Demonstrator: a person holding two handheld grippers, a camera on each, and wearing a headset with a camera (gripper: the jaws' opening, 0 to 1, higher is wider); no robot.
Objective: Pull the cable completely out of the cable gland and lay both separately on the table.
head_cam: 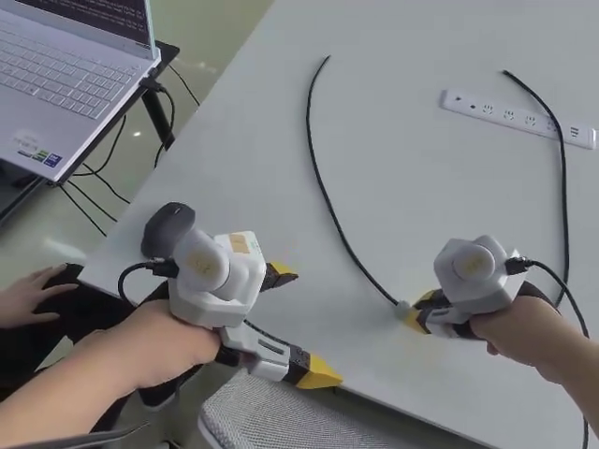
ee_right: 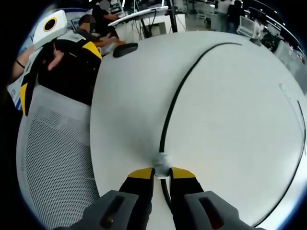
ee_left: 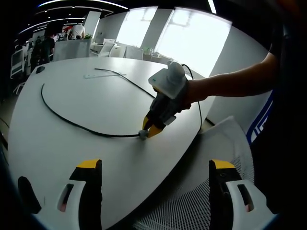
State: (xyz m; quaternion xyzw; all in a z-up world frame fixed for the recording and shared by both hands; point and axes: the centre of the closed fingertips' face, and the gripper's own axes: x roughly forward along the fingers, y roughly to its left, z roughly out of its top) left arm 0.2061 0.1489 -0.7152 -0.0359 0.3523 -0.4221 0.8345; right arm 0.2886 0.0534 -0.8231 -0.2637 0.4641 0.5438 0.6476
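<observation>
A long black cable [head_cam: 323,187] lies in a curve on the white table [head_cam: 393,168]. Its near end passes through a small white cable gland [head_cam: 402,305] close to the front edge. My right gripper [head_cam: 418,316] is shut on the cable stub just behind the gland [ee_right: 162,160], and the cable [ee_right: 178,91] runs away from its yellow tips [ee_right: 162,172]. At the table's left front edge, my left gripper [head_cam: 301,325] is open and holds nothing. Its own view faces the gland [ee_left: 143,134] and the right gripper [ee_left: 153,127] from a distance, between its wide jaws [ee_left: 155,165].
A white power strip [head_cam: 519,117] with a black cord [head_cam: 562,187] lies at the back right. A laptop [head_cam: 75,65] stands off the table's left side. A dark mouse [head_cam: 167,227] sits near the left corner. A mesh chair [head_cam: 271,416] is below the front edge.
</observation>
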